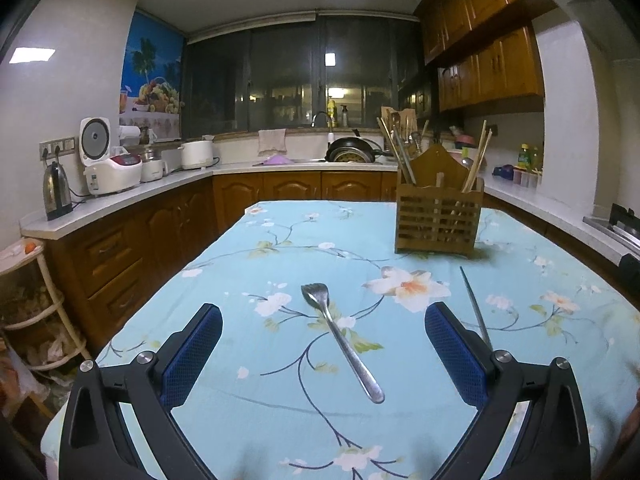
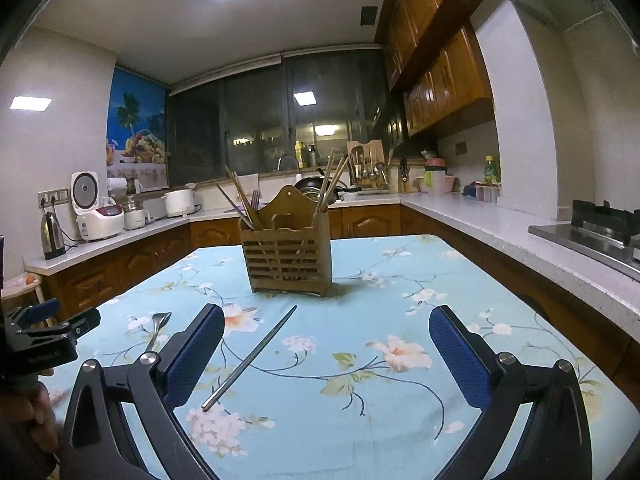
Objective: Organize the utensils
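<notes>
**Hovering over fork and chopstick, both grippers spread wide**

Lying flat on the blue flowered tablecloth (image 1: 248, 264): a steel fork (image 1: 340, 340), tines away from the camera, handle slanting toward the near right, centred between the fingers of the left gripper (image 1: 323, 354). Just to its right, a thin metal chopstick (image 2: 250, 358), diagonal, tip aimed toward the wooden utensil holder (image 2: 289, 254). Right gripper (image 2: 326, 356) poised above the cloth with the chopstick near its left finger. Both pairs of jaws wide apart, gripping nothing.

Standing upright farther back on the table, well apart from both pieces: the slatted holder, already stocked with wooden chopsticks and a fork.

Wrapping around the table on three sides: white countertop (image 2: 472, 216) over brown cabinets, with a kettle (image 1: 57, 190) and rice cooker (image 1: 108, 164) at left. Bare cloth between utensils and holder; table edge close on the right, by the counter.
</notes>
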`<state>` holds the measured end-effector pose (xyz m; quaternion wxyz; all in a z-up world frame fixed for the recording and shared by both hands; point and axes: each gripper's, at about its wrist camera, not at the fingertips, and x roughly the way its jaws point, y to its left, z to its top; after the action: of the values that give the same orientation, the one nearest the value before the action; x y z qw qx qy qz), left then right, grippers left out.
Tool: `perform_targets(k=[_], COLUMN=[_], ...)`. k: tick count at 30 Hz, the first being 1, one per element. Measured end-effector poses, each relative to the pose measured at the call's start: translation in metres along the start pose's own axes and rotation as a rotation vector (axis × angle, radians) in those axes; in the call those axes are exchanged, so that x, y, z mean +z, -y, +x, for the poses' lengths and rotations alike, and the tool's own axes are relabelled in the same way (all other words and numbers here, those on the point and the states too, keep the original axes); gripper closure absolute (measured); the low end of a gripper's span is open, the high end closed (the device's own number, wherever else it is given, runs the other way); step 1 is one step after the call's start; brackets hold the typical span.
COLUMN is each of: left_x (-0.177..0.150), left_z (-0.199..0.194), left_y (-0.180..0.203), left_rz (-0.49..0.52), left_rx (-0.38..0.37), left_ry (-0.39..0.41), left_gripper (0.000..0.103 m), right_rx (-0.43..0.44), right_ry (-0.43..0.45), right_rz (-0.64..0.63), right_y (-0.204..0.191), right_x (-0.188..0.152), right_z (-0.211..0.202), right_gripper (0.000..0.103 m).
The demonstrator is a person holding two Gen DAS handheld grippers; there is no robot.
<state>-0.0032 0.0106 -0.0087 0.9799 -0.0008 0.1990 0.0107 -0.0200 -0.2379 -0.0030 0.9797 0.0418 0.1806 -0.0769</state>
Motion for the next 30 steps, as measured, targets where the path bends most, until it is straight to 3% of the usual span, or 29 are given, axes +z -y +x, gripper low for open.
perform_targets(k=[30], left_x=[0.0031], left_z=[0.0012], left_y=[-0.0027], left_rz=[-0.005], left_rx=[-0.002], left_ry=[-0.011], left_gripper=[0.001], right_rx=[0.008], right_ry=[-0.024], right_rz=[0.017], right_y=[-0.0018], right_x=[-0.0034], right_z=[0.0006], right_gripper=[0.000])
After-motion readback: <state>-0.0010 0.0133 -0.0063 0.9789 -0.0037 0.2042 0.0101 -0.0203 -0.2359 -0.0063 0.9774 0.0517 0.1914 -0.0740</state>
